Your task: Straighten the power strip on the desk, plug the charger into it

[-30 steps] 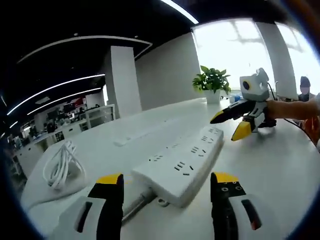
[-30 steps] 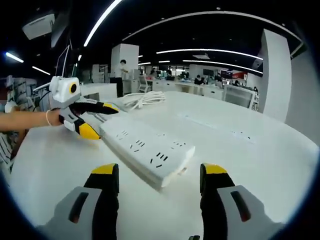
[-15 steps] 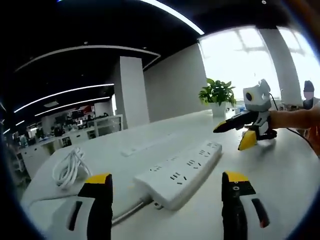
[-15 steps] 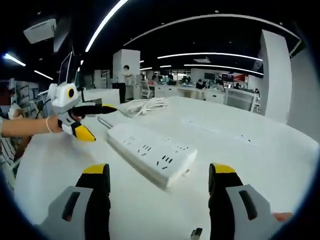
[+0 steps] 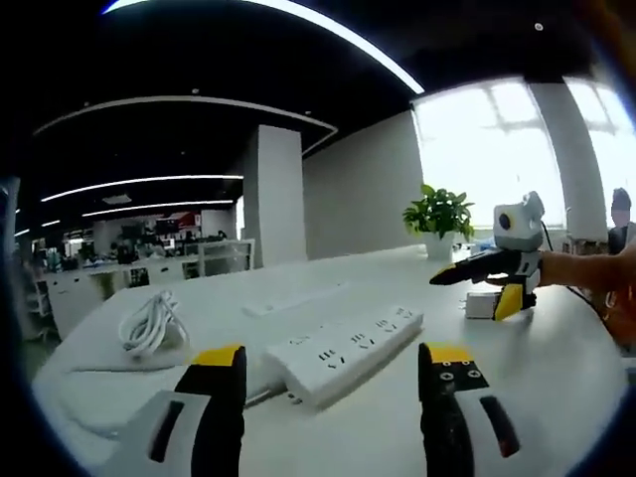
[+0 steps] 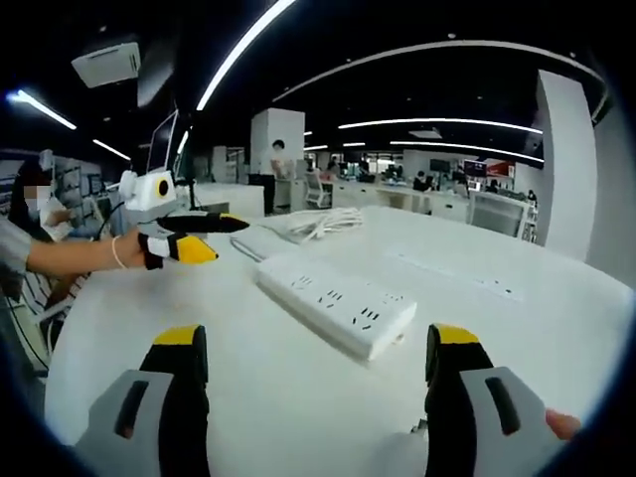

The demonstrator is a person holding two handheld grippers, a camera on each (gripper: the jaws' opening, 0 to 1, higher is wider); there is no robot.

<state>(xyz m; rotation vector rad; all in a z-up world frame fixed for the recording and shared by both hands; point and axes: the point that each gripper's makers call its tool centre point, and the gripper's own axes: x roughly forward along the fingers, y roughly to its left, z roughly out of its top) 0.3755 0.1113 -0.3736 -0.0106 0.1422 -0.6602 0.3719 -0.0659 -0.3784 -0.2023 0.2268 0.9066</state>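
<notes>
**Power strip flat on desk, both grippers clear of it**

Left gripper view: left gripper (image 5: 333, 373) at bottom centre, jaws spread wide and holding nothing. Just above them, at frame centre, white power strip (image 5: 343, 343) lying flat on the white desk (image 5: 556, 378), running from lower left toward right of centre, with its cable leaving the near end at lower left. Coiled white cable (image 5: 149, 323) at centre left, well apart from the strip. Right gripper (image 5: 482, 283) at right of centre, held by a hand (image 5: 586, 268) entering from the right edge, yellow-tipped jaws parted; small white block, likely the charger (image 5: 480, 304), on the desk just below those jaws, contact not clear. Potted plant (image 5: 439, 217) behind, against the bright window.

Right gripper view: right gripper (image 6: 313, 363) at bottom centre, jaws spread wide, empty. Power strip (image 6: 336, 303) at frame centre, sockets up, slanting from upper left to lower right. Left gripper (image 6: 199, 238) at centre left, on an outstretched arm from the left edge, jaws apart, off the strip's far end and not touching it. Coiled cable (image 6: 323, 224) beyond, at upper centre.
</notes>
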